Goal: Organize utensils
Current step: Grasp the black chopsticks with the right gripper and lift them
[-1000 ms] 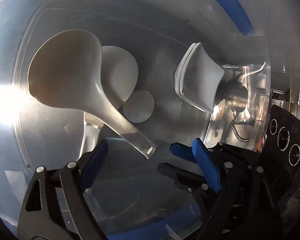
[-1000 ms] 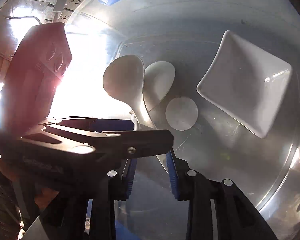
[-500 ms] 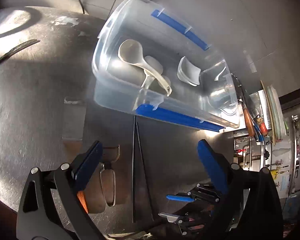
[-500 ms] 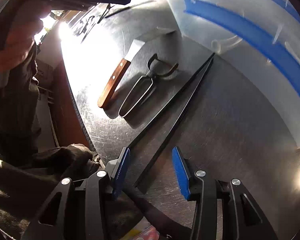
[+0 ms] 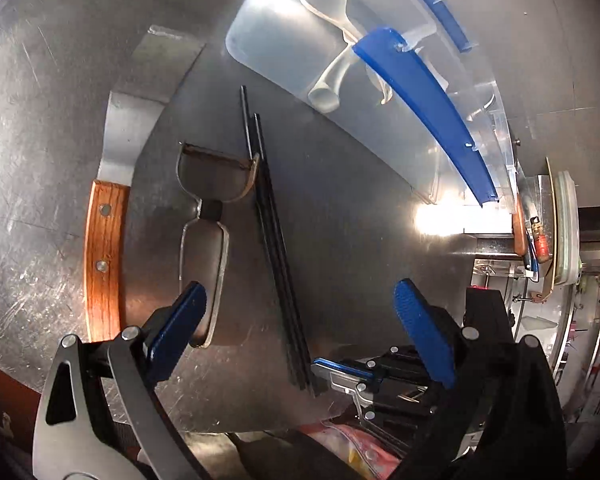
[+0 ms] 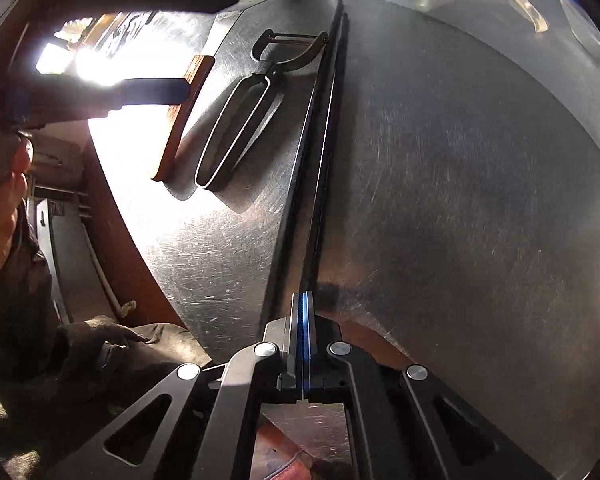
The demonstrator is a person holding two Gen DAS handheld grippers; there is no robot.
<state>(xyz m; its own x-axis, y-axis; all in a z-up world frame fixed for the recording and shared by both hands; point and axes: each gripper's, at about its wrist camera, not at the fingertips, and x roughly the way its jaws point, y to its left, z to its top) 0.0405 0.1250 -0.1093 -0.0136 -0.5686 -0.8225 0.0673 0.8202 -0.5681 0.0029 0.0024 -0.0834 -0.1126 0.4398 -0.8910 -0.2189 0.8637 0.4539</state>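
Note:
A pair of black chopsticks (image 5: 274,236) lies on the steel table and also shows in the right wrist view (image 6: 320,132). My right gripper (image 6: 304,304) is shut on their near ends; it shows low in the left wrist view (image 5: 340,368). My left gripper (image 5: 300,320) is open above the table, over the chopsticks and a metal peeler (image 5: 208,216), which the right wrist view shows too (image 6: 240,120). A clear plastic bin (image 5: 380,92) with blue handles holds a white ladle (image 5: 328,4).
A wooden-handled scraper (image 5: 104,236) lies left of the peeler, also in the right wrist view (image 6: 184,116). The table's front edge (image 6: 148,240) runs close by me. Shelves with clutter (image 5: 548,248) stand to the right.
Both grippers pulled back out of the bin to the table. The right gripper dropped onto the chopsticks' near ends and closed on them. The left gripper stayed open.

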